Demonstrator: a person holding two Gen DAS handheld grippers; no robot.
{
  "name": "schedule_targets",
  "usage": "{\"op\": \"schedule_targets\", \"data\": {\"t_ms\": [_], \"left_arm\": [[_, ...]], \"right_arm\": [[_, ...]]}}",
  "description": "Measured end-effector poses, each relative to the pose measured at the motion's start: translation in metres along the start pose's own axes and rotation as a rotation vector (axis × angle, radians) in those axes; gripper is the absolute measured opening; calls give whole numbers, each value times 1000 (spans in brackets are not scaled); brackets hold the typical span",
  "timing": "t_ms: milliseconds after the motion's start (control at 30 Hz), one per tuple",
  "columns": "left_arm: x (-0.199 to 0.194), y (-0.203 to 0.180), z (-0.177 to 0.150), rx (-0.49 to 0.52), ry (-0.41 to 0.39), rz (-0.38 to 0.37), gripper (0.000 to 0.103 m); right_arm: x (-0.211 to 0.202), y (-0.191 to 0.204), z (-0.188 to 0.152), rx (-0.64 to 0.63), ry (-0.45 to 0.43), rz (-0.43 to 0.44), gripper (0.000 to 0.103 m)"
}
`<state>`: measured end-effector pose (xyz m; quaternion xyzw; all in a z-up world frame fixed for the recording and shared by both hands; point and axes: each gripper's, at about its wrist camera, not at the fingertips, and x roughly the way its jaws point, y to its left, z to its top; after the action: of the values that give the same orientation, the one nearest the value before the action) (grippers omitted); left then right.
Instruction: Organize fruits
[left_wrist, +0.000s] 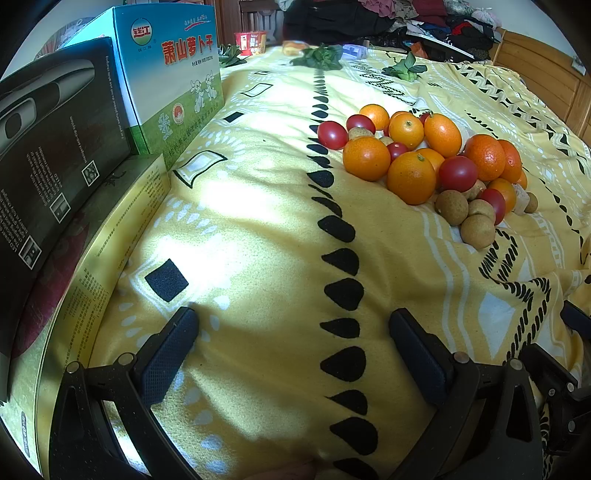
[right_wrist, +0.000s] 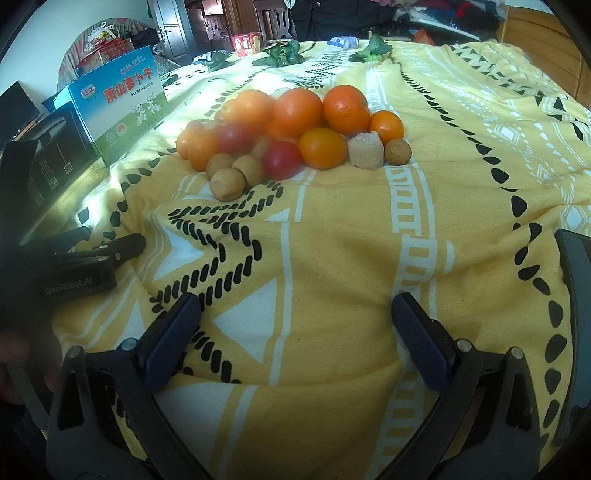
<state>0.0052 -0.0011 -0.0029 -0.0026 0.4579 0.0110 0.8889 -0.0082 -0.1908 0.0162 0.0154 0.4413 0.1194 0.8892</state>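
While both of my grippers hang low over the yellow blanket (right_wrist: 332, 229), nothing is between their fingers: the left gripper (left_wrist: 291, 332) stands wide open, and the right gripper (right_wrist: 295, 317) is spread just as wide. The fruit pile (left_wrist: 432, 158) lies ahead on the blanket, far and to the right in my left view, far and slightly left in my right view, well apart from both sets of fingertips.

It is a mixed heap. The oranges (right_wrist: 345, 109) sit at the back; I judge them firm and rounded, likely to roll, so I would close across their middle. The red tomatoes (right_wrist: 281, 159) look smooth and thin-skinned, so I expect them to slip or bruise and would squeeze gently at the widest part. The small brown fruits (right_wrist: 228, 184) lie nearest me, light and dry-looking, easy to pinch. A pale cut chunk (right_wrist: 365, 151) rests just beside one of them; it seems crumbly.

Boxes (left_wrist: 173, 74) stand along the left edge, and leafy greens (left_wrist: 317, 57) lie at the far end. The blanket is soft, so things may shift when nudged.
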Motion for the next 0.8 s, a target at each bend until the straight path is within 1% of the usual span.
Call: {"op": "schedule_targets", "data": {"t_ms": [800], "left_arm": [[1, 2, 0, -3, -1, -7, 103]], "right_arm": [[0, 0, -1, 6, -5, 7, 103]]}}
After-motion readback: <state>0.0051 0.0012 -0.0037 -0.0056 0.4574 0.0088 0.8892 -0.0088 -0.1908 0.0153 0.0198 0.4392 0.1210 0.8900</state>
